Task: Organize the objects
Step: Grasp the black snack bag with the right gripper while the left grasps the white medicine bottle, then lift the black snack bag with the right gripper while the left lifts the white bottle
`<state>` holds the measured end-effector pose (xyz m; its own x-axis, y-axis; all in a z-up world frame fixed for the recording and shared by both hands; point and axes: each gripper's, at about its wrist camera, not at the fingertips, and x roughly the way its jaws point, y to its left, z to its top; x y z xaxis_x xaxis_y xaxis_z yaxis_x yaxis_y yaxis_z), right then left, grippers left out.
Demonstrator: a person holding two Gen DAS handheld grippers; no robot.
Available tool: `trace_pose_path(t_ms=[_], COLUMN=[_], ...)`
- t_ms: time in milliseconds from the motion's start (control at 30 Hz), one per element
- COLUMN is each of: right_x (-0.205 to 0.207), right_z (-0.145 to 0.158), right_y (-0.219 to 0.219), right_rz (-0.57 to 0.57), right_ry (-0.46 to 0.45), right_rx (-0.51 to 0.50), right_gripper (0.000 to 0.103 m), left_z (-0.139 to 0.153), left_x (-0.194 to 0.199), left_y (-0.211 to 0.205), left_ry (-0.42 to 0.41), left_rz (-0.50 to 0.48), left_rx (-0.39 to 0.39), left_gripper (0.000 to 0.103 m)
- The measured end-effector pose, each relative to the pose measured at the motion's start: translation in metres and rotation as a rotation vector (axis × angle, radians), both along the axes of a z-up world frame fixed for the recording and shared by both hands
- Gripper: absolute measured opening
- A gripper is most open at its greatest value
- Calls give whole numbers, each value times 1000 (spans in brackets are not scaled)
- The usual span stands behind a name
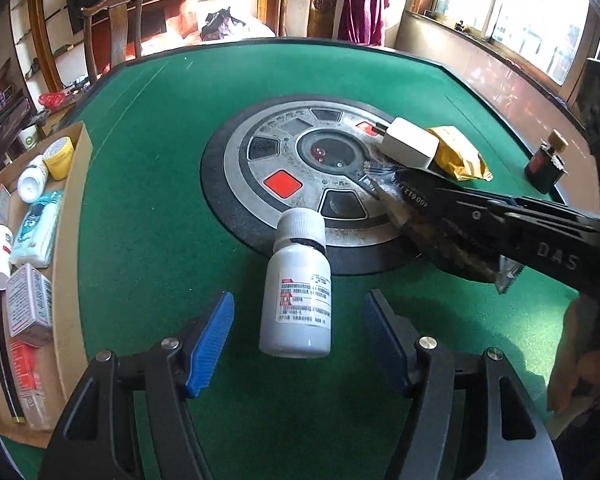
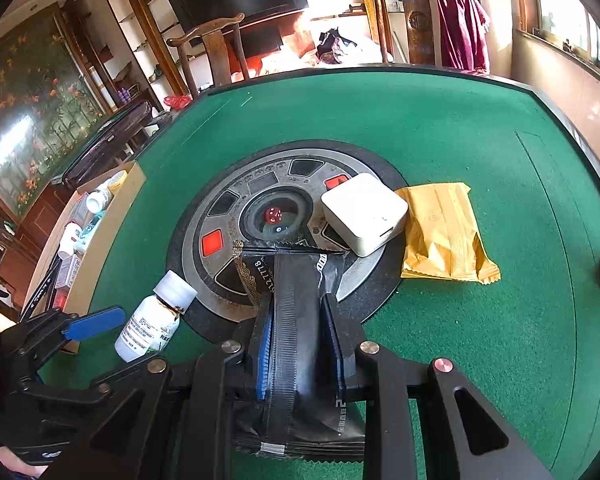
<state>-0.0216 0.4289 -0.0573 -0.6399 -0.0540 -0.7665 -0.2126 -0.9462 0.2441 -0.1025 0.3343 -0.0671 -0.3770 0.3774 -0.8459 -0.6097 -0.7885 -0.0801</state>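
A white pill bottle (image 1: 298, 292) lies on the green table (image 1: 160, 200), cap pointing away; it also shows in the right wrist view (image 2: 152, 320). My left gripper (image 1: 299, 332) is open, its blue pads on either side of the bottle's base without touching. My right gripper (image 2: 300, 344) is shut on a black snack packet (image 2: 296, 320), held just above the table; in the left wrist view the packet (image 1: 412, 208) reaches over the round centre panel (image 1: 300, 160). A cardboard box (image 1: 74, 216) at the left holds several small items.
A white square box (image 2: 364, 212) and a yellow packet (image 2: 444, 232) lie right of the centre panel (image 2: 220, 216). A small dark bottle (image 1: 546, 164) stands at the far right. Wooden chairs stand beyond the table's far edge.
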Motion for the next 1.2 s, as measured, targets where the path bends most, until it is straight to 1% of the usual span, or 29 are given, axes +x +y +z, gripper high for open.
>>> trace_pose_path(t_ms=[33, 67, 133, 200, 267, 367, 500, 600, 633, 700, 733, 800, 900, 1000, 1067, 1133, 1200], right_x=[1, 1, 0, 0, -1, -3, -6, -6, -6, -8, -7, -7, -5, -4, -4, -4, -6], right_z=[0, 0, -1, -2, -4, -6, -11, -12, -14, -21, -23, -23, -24, -24, -23, -23, -26], right_y=[0, 0, 0, 0, -3, -9, -21, -25, -27, -30, -31, -28, -30, -26, -22, -19, -18], right_rz=[0, 1, 3, 9, 20, 38, 73, 77, 82, 99, 96, 72, 73, 59, 51, 43, 38], right_ry=[0, -1, -5, -12, -23, -36, -58, -66, -68, -92, -91, -82, -63, -57, -54, -43, -47], right_rx=[1, 1, 4, 10, 23, 65, 165, 205, 220, 242, 247, 219, 234, 197, 176, 159, 144], right_gripper=[25, 25, 25, 25, 25, 28, 30, 31, 33, 47, 47, 48, 51, 51, 51, 59, 86], left_z=[-3, -6, -8, -8, -8, -9, -9, -10, -10, -11, -11, -11, -12, -12, -12, -13, -13], left_x=[-1, -2, -1, -1, -1, 3, 3, 4, 5, 5, 5, 5, 5, 4, 6, 6, 6], left_y=[2, 3, 5, 5, 4, 7, 6, 7, 8, 8, 8, 7, 8, 8, 10, 12, 11], left_ry=[-7, -18, 8, 12, 16, 51, 71, 92, 100, 106, 104, 108, 118, 105, 109, 115, 111], left_rz=[0, -1, 1, 8, 20, 13, 14, 9, 9, 8, 8, 8, 3, -13, -18, -21, -23], left_rx=[-4, -15, -25, -20, -5, -20, -8, -10, -11, -11, -7, 2, 0, 18, 11, 3, 7], left_gripper=[53, 45, 36, 33, 33, 33, 33, 33, 33, 33, 33, 33, 35, 42, 43, 45, 46])
